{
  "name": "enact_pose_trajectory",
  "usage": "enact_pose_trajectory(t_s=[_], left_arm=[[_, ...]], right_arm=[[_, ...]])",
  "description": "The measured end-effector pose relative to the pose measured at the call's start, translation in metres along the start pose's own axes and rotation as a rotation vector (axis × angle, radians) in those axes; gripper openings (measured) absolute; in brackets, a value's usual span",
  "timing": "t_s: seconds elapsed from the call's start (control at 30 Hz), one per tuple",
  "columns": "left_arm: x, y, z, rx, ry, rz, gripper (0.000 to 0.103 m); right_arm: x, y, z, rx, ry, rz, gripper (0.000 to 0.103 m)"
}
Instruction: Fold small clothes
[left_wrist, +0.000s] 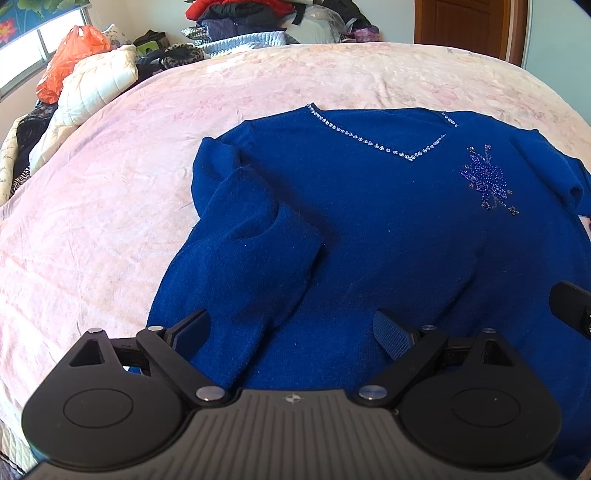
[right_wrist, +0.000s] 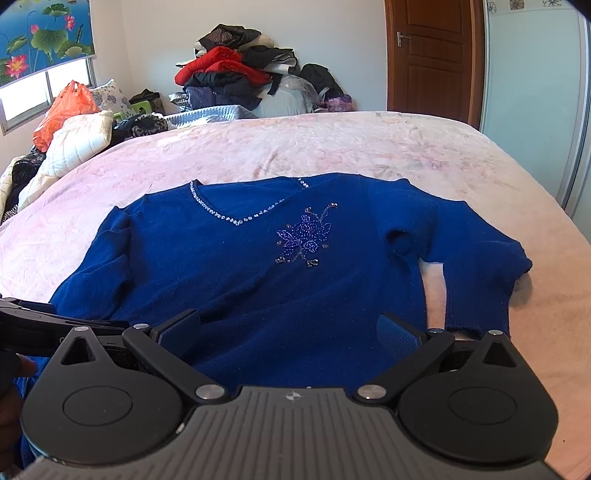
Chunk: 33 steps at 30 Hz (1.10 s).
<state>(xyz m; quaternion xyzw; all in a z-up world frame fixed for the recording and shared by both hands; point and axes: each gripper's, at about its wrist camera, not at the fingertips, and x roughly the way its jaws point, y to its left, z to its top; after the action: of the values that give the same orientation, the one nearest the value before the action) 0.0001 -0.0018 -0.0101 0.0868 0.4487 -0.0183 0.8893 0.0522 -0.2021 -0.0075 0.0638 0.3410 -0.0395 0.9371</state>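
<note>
Sweater (left_wrist: 369, 221) left sleeve folded inward, right sleeve (right_wrist: 476, 266) only right-wrist view

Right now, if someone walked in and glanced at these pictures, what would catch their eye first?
The blue sweater spread front-up across the pink bedspread, with its sparkly neckline and beaded flower on the chest. One sleeve is already folded over the body; the other sleeve lies out to the side. Behind the bed, a heap of clothes with a red piece on top stands against the far wall.
</note>
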Motion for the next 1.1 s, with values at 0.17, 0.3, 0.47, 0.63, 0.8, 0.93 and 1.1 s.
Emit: enact_pose_trajectory(t_s=[0.17, 0.3, 0.47, 0.63, 0.8, 0.93, 1.1], left_arm=[[0.0002, -0.0006, -0.0001, 0.002, 0.000, 0.001, 0.095], [0.0008, -0.0006, -0.0002, 0.002, 0.002, 0.001, 0.095], [0.0015, -0.0010, -0.0004, 0.003, 0.002, 0.001, 0.095], [0.0032, -0.0025, -0.0009, 0.007, 0.007, 0.004, 0.095], [0.0047, -0.0054, -0.0003, 0.015, 0.009, 0.008, 0.095], [0.0055, -0.0081, -0.0008, 0.026, 0.010, 0.010, 0.095], [0.0066, -0.0063, -0.0006, 0.024, 0.008, 0.006, 0.095]], right_arm=[[-0.0004, -0.0008, 0.0002, 0.003, 0.000, 0.003, 0.103], [0.0001, -0.0010, 0.0005, 0.004, -0.001, 0.009, 0.103], [0.0003, -0.0013, 0.0002, -0.003, 0.000, 0.005, 0.103], [-0.0001, -0.0013, -0.0001, 0.002, -0.010, 0.011, 0.103], [-0.0035, 0.0002, -0.0022, -0.036, -0.041, 0.019, 0.103], [-0.0045, -0.0017, -0.0046, -0.070, -0.041, 0.014, 0.103], [-0.0038, -0.0062, -0.0072, -0.067, -0.076, 0.039, 0.103]])
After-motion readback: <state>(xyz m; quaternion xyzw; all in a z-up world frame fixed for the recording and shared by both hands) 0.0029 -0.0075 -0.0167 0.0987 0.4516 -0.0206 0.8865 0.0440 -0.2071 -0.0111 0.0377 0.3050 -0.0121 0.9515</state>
